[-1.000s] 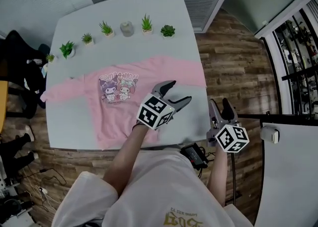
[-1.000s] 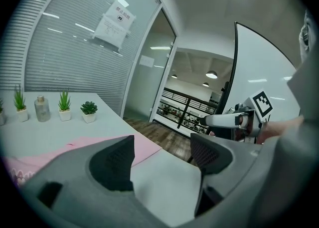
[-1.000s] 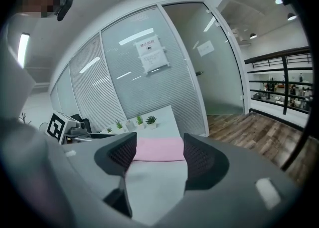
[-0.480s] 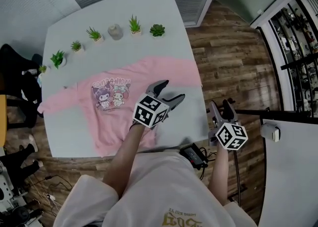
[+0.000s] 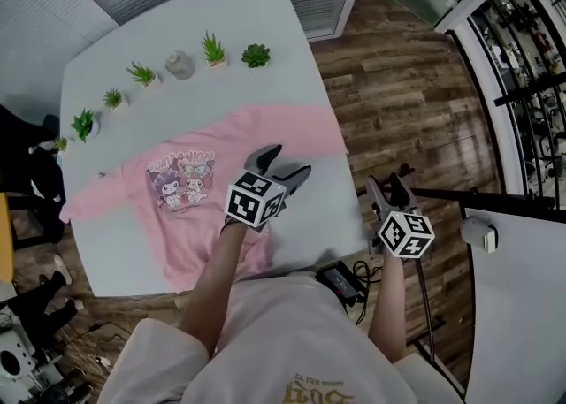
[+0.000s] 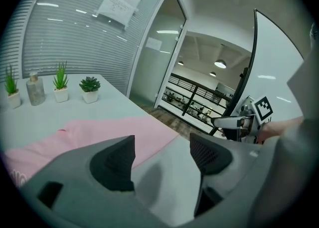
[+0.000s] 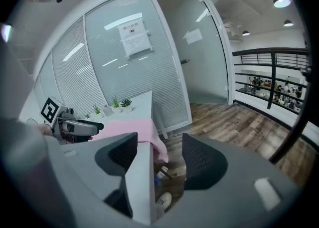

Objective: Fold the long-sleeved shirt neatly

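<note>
Head view: a pink long-sleeved shirt [image 5: 199, 217] of soft knit lies flat and front up on the worktop [image 5: 256, 84]. Its sleeves are spread toward the two side edges, and a cartoon print of two figures sits on the chest. The worktop is a smooth, matt, pale grey slab with rounded corners. Along its far side stands a row of small potted plants [image 5: 256, 55] with spiky green leaves, and a small clear bottle [image 5: 179, 64] stands among them.

The left gripper [image 5: 287, 162] is grey moulded plastic with a cube of black-and-white square markers. It hangs above the shirt's near right part. In the left gripper view its jaws stand wide apart and hold nothing. The black pads [image 6: 117, 162] are finely dimpled, and only pink cloth and bare worktop show beyond them.

The right gripper [image 5: 390, 179] is off the worktop's right side, over the floor [image 5: 398, 84] of brown wooden planks. In the right gripper view its jaws are also apart and empty, with the worktop's edge [image 7: 142, 182] seen beyond them and the end of a pink sleeve [image 7: 152, 137] draped over that edge.

Behind the worktop runs a glass wall with horizontal slatted blinds [image 6: 75, 37], a sheet of paper stuck to it. A black railing [image 7: 271, 85] shows farther off.
</note>
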The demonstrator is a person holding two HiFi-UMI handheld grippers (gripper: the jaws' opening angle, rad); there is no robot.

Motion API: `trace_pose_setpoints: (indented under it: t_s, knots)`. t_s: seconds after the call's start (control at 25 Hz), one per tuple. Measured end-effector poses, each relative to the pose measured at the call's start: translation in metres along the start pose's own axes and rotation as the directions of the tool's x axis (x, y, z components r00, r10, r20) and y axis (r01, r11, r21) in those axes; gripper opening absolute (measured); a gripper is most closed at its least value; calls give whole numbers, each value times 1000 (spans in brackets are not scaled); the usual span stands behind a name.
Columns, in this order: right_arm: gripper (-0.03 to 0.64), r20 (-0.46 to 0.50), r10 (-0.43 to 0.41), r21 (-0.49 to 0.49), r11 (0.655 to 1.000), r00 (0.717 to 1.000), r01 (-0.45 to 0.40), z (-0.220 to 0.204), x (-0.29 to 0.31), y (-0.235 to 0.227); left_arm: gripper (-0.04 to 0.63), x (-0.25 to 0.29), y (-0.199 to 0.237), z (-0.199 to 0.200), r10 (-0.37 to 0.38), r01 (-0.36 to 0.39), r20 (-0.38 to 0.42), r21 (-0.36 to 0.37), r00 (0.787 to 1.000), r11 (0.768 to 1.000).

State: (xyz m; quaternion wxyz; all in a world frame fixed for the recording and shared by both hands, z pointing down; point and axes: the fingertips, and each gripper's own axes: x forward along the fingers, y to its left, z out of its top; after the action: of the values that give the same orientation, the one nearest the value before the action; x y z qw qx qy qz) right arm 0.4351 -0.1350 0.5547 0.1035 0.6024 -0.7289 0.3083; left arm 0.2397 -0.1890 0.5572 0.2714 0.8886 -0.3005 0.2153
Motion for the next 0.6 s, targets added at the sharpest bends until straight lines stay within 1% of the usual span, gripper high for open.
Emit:
trace_pose_setpoints:
  t_s: [0.12,0.28,0.44,0.6]
  knots:
    - [284,-16,-2,7,1000,1000,2,-5,9,-7,334,8,7,-5,7,-7,-24,-1,1000,1000]
    - [284,-50,-3,-7,1000,999,3,-14,24,-13,331,16,16,-15,12,-12,-59,-8,998,1000]
    - [282,-82,-11,-7,1000,997,10,-22,39,-20,328,22,23,-19,10,-11,-73,-17,997,1000]
    - [281,-105,-14,-6,1000,994,14,-28,49,-24,323,27,23,-21,-8,5,-75,-32,997,999]
